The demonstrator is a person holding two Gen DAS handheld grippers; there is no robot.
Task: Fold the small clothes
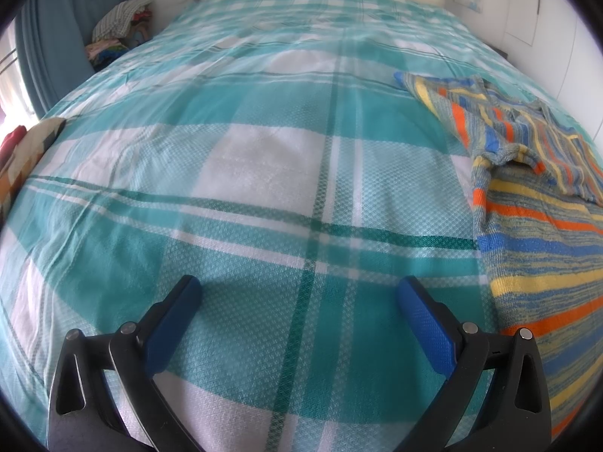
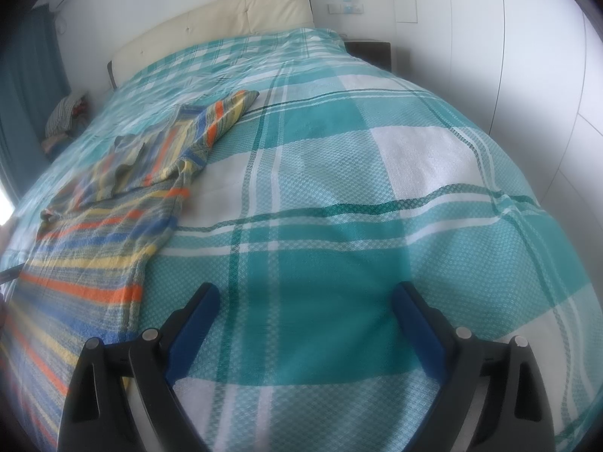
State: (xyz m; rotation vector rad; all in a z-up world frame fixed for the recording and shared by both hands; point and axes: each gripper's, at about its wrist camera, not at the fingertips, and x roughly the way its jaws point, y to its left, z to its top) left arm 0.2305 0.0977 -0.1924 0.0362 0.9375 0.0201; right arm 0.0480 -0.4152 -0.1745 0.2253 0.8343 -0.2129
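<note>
Covering the bed, a teal plaid bedspread [image 1: 264, 158] meets white walls [image 2: 471, 37].

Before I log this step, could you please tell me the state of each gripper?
Left gripper: open, holding nothing, over the bedspread.
Right gripper: open, holding nothing, beside the striped garment.

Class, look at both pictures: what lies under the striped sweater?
The striped sweater lies flat on the teal checked bedspread, which shows all around it. Anything between them is covered. Both grippers are open, holding nothing.
</note>
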